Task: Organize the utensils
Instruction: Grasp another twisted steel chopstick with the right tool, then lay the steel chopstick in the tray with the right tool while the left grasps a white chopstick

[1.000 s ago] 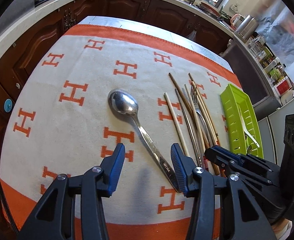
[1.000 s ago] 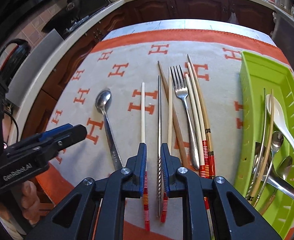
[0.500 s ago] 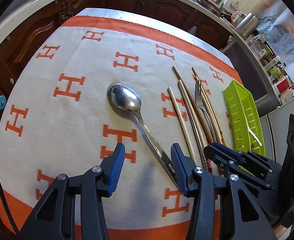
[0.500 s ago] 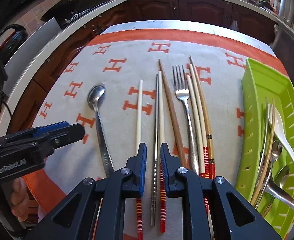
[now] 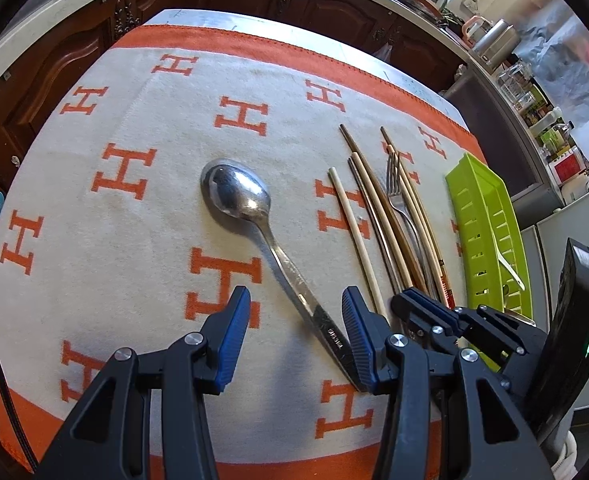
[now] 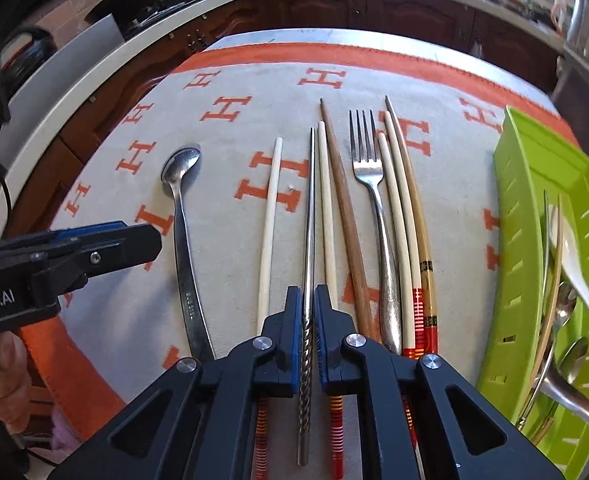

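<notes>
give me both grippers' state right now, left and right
Left gripper: open, straddling the silver metal spoon handle, not gripping.
Right gripper: jaws just closed, shut on the twisted steel chopstick.

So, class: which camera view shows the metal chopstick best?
The right wrist view: the metal chopstick runs its full length up the frame, its twisted end pinched by the right hand-held gripper. The left wrist view shows only a thin grey sliver among the other chopsticks.

Orange "H" letters pattern the cloth (image 5: 142,264); the left gripper (image 6: 94,246) body reads "obot.AI"
</notes>
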The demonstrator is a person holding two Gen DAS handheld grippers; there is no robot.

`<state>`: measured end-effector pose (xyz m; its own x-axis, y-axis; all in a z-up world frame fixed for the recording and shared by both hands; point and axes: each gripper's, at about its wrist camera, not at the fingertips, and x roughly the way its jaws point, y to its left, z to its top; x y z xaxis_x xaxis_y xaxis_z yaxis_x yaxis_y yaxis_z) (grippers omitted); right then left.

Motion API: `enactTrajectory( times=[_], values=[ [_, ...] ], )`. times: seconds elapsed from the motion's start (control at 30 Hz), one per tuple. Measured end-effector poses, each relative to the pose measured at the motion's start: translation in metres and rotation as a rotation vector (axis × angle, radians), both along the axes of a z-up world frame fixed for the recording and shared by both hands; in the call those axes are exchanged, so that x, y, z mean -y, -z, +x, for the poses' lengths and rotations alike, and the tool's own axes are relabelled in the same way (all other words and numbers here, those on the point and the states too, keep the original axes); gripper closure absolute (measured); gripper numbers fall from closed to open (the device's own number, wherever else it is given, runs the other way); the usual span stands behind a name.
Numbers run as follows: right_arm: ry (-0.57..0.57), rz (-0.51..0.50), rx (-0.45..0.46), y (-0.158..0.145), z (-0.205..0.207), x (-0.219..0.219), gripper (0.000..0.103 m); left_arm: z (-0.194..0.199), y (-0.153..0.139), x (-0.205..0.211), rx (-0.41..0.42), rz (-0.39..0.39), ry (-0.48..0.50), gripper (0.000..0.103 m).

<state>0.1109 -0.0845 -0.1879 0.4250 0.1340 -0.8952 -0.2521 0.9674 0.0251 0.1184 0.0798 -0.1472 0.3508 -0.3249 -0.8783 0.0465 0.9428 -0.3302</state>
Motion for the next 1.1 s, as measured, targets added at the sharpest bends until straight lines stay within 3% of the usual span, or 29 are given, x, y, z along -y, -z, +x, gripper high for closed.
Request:
enactTrajectory(
  times=[0.1,0.17,0.3,0.5,0.73,1.1],
  values=[
    [-0.024,-0.083,0.054,0.001,-0.008,-0.012,0.096,0.002,0.001,0.009,-0.006,0.005,0.015,0.057],
    [-0.014,-0.085,0.062,0.001,-0.01,-0.013,0.098,0.004,0.0,0.015,-0.006,0.007,0.023,0.057],
    [0.059,0.04,0.027,-0.012,-0.01,0.007,0.098,0.009,-0.002,0.023,-0.014,-0.002,0.021,0.057],
    [0.185,0.217,0.085,-0.062,-0.027,0.061,0.098,0.016,-0.002,0.033,-0.036,-0.038,0.007,0.062],
    [0.363,0.281,0.136,-0.092,-0.053,0.135,0.098,0.016,0.002,0.062,-0.063,-0.003,0.025,0.063],
    [0.513,0.308,0.14,-0.088,-0.074,0.209,0.098,0.003,0.02,0.094,-0.1,0.131,-0.007,0.063]
  ],
)
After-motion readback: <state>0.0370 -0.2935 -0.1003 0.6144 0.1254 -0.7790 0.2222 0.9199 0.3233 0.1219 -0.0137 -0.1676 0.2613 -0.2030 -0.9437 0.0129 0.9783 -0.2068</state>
